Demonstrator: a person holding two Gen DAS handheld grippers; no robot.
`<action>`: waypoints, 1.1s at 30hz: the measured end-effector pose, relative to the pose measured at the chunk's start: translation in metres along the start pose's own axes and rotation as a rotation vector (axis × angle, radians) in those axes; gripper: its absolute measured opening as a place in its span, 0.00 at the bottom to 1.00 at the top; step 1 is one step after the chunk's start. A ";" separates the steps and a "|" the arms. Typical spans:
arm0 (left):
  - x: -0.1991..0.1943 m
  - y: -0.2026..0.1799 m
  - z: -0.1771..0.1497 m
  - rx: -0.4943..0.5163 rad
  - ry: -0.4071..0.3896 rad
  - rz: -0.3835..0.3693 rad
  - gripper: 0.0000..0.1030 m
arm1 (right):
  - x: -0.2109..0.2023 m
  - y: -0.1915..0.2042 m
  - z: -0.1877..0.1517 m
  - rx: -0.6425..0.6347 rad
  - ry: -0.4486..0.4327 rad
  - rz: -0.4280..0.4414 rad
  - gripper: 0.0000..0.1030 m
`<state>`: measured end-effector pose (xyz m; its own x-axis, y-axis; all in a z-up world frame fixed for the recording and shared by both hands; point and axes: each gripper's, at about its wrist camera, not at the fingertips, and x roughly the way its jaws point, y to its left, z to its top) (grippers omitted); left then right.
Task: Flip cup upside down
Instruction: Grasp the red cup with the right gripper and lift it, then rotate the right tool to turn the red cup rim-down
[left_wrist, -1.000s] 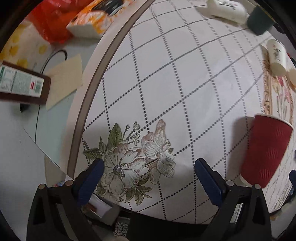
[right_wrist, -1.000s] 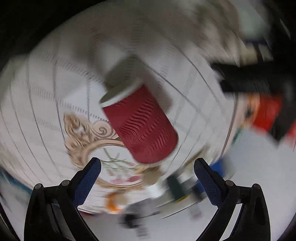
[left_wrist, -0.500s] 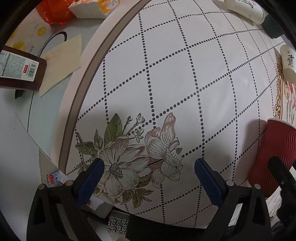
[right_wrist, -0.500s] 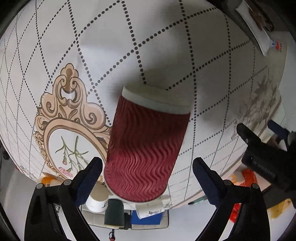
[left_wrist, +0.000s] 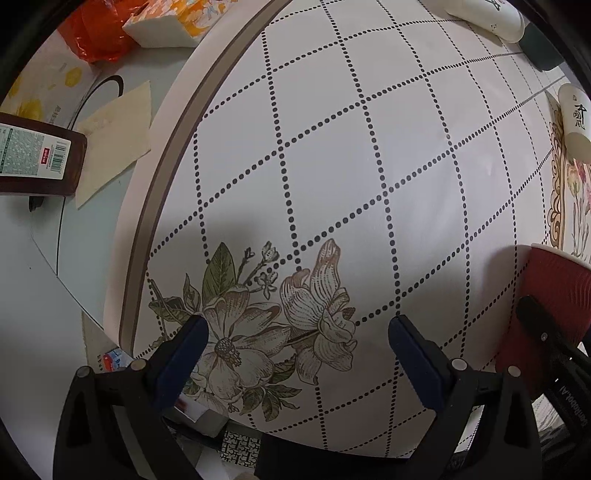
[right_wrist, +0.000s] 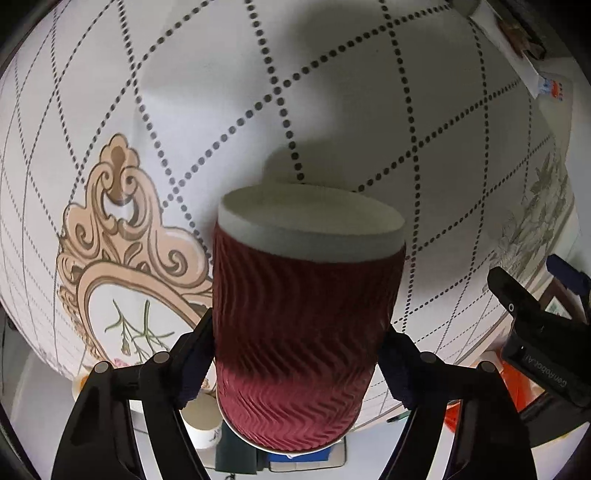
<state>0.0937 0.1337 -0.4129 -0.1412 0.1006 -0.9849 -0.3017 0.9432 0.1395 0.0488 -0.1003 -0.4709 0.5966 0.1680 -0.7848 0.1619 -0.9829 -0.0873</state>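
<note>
The right gripper (right_wrist: 297, 354) fingers clasp the red ripple cup (right_wrist: 303, 317) mid-wall between them, light, thin-walled, easily crushed; left gripper (left_wrist: 295, 336) fingers spread, empty.

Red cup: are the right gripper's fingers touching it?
Touching. In the right wrist view both pads press against the red cup on either side, no gap visible.

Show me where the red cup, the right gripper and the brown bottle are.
red cup (right_wrist: 299, 332), right wrist view, on its ribbed side wall.
right gripper (right_wrist: 295, 363), right wrist view, midway between its fingers.
brown bottle (left_wrist: 33, 158), left wrist view, on its label.
</note>
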 end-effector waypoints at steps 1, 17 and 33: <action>-0.001 0.000 0.001 0.000 -0.001 0.002 0.97 | -0.004 -0.003 0.005 0.014 -0.002 0.003 0.77; -0.025 -0.011 0.001 0.014 -0.037 0.029 0.97 | -0.014 -0.060 -0.011 0.434 -0.010 0.081 0.76; -0.054 -0.063 -0.002 0.089 -0.091 0.048 0.97 | 0.018 -0.094 -0.112 1.354 -0.009 0.598 0.76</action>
<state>0.1188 0.0679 -0.3688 -0.0661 0.1706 -0.9831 -0.2111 0.9606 0.1809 0.1320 0.0040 -0.4082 0.3034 -0.2738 -0.9127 -0.9427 -0.2256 -0.2457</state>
